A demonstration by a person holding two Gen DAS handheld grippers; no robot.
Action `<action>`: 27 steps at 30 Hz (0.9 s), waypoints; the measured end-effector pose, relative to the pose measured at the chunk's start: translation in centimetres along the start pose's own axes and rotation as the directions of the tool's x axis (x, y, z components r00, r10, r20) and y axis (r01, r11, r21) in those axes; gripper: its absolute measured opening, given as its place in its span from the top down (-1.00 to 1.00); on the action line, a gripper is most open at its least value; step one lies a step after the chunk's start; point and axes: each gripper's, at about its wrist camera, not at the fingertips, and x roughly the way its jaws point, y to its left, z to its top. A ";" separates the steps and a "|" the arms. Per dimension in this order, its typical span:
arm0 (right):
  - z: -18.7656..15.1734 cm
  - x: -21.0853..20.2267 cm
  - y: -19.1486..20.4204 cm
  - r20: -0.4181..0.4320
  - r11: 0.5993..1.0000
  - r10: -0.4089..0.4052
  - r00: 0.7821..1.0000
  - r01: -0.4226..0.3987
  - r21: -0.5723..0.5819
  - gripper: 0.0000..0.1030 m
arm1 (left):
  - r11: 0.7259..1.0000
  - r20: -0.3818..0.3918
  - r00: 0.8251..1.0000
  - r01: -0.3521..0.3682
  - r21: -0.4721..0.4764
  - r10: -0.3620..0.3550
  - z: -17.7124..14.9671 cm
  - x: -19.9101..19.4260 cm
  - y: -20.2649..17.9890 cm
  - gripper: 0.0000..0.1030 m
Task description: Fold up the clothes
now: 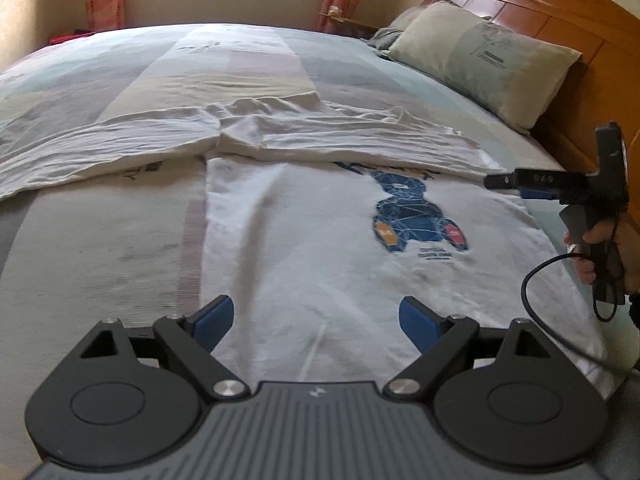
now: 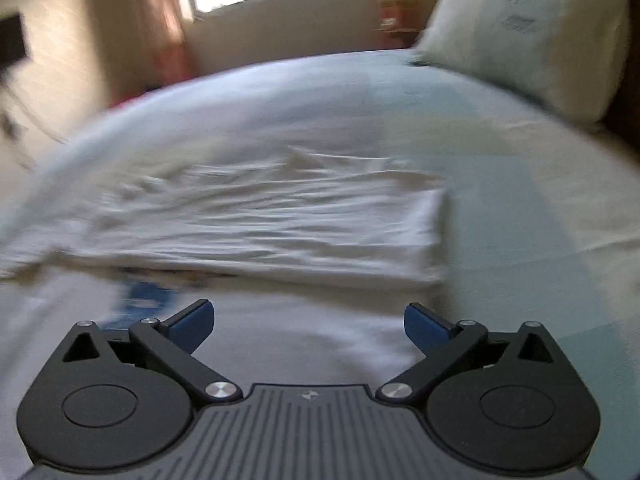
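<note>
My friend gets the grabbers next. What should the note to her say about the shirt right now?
Left gripper: open, holding nothing, over the near part of the white T-shirt.
Right gripper: open, holding nothing, near the shirt's edge on the pillow side. Its view is blurred.
The shirt lies on the bed, bear print up. Its far part is already folded over toward us in a wrinkled band that covers the top of the print.
Left to do: fold the rest into a neat stack. Neither gripper has hold of the cloth yet.
</note>
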 end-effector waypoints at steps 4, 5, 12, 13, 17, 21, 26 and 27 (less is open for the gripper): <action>-0.8 -0.9 0.1 -0.019 1.000 -0.001 1.000 0.001 0.007 -0.99 | 1.000 -0.011 1.000 -0.014 0.023 0.014 -0.2 -0.4 -0.7 -0.74; -1.1 -1.1 0.1 -0.024 1.000 -0.001 1.000 0.001 0.009 -0.95 | 0.999 -0.010 1.000 -0.026 0.031 0.026 -0.3 -0.7 -0.8 -0.74; -3.9 -8.4 1.3 -0.031 0.997 0.061 0.998 -0.059 0.055 -1.00 | 0.996 0.002 1.000 -0.014 0.083 0.014 -0.2 -2.2 -1.6 -0.74; -4.9 -9.5 2.2 -0.042 0.996 0.078 0.996 -0.076 0.037 -1.00 | 0.995 0.001 1.000 -0.003 0.100 0.003 -0.3 -2.1 -2.1 -0.74; -9.4 -11.2 5.5 -0.077 0.996 0.086 0.993 -0.088 -0.032 -1.00 | 0.983 -0.010 1.000 0.031 0.179 -0.030 -1.2 -1.3 -4.0 -0.74; -13.0 -11.2 8.0 -0.085 0.991 0.020 0.996 -0.031 -0.132 -1.00 | 0.959 -0.046 0.999 -0.012 0.283 0.026 -3.4 -0.1 -5.7 -0.74; -14.1 -11.6 7.8 -0.059 0.993 0.006 0.998 -0.013 -0.118 -1.00 | 0.972 -0.089 0.995 -0.014 0.234 0.036 -6.0 -0.8 -4.7 -0.76; -14.1 -11.6 7.9 -0.058 0.992 0.005 0.998 -0.013 -0.124 -1.00 | 0.978 -0.102 0.994 -0.005 0.208 0.027 -6.2 -1.1 -4.2 -0.78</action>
